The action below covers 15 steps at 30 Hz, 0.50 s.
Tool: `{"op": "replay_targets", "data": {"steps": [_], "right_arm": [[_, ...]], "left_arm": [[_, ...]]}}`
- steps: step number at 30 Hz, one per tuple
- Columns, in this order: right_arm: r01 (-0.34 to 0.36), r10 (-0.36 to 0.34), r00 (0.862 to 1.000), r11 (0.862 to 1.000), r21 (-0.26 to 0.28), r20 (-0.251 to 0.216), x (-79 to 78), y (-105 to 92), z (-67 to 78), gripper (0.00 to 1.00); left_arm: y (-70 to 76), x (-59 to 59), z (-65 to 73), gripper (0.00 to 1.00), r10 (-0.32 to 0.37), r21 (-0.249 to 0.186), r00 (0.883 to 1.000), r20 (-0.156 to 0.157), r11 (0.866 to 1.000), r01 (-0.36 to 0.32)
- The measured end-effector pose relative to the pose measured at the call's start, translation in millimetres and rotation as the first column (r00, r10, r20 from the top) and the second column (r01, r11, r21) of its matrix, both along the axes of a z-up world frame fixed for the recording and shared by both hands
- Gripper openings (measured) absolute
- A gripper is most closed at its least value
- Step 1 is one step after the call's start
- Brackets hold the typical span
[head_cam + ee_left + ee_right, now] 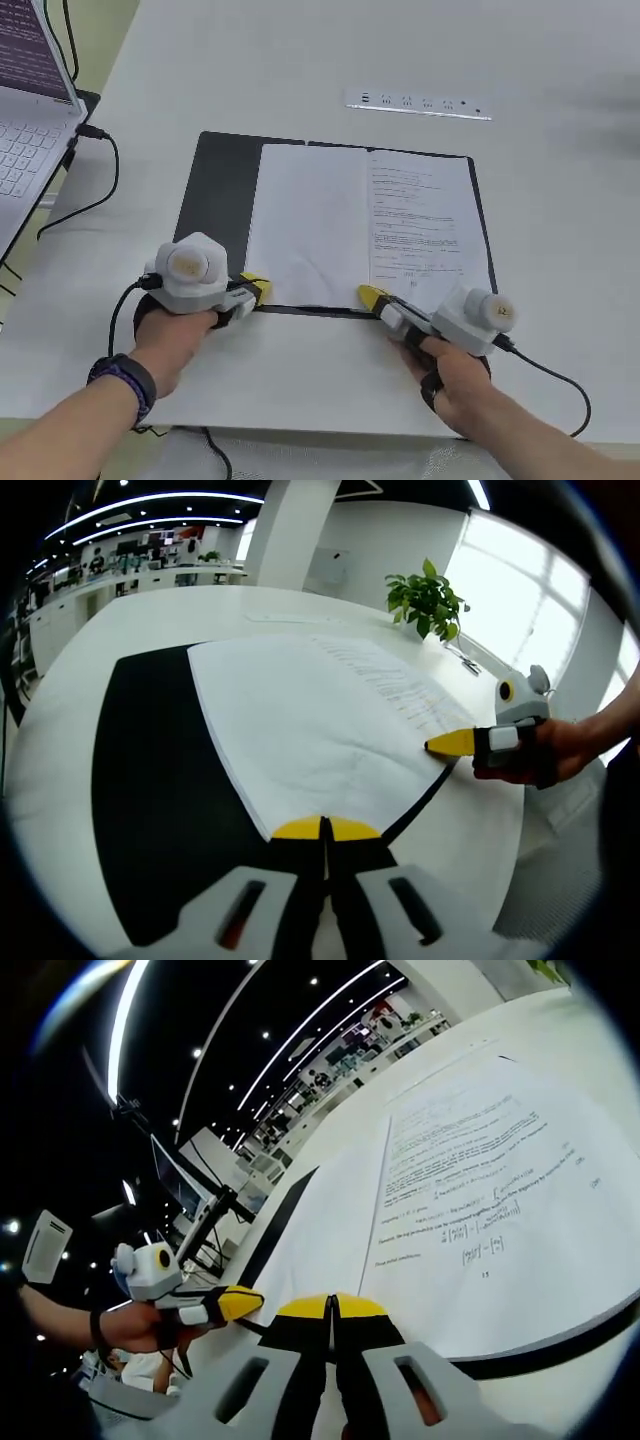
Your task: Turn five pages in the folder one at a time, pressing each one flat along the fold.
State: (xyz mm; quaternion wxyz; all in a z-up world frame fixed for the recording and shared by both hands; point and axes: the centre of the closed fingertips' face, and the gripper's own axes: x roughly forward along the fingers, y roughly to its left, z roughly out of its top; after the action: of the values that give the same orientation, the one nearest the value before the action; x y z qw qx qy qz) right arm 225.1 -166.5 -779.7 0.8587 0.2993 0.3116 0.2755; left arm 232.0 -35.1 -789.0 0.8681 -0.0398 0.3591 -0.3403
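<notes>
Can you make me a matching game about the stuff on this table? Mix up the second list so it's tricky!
Things:
1. laptop
2. power strip
3. printed page
4. left gripper

Places:
A. right half of the open folder
B. far left of the table
C. past the folder's far edge
D. at the folder's near edge, left half, jaws shut

Pairs: 1-B, 2-C, 3-A, 4-D

The folder [215, 190] is black. Its left page [305, 225] is plain white, and the right page [425, 220] is white with lines of fine black print. The left tool [258, 289] and right tool [370, 295] are pale grey-white with yellow tips. The bench [300, 60] is white. The laptop [25, 140] is silver with white keys, its cable [116, 170] black. The plant [428, 598] is green.
</notes>
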Motion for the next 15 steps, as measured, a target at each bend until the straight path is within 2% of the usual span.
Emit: {"op": "replay_targets", "data": {"steps": [15], "right_arm": [[-0.023, 0.023, 1.0, 1.0, -0.012, -0.018, -7.9, 0.0, -0.3, 0.0]], "left_arm": [[0.4, -0.8, 0.1, 0.0, -0.002, 0.011, 1.0, 0.003, 1.0, 0.002]]}}
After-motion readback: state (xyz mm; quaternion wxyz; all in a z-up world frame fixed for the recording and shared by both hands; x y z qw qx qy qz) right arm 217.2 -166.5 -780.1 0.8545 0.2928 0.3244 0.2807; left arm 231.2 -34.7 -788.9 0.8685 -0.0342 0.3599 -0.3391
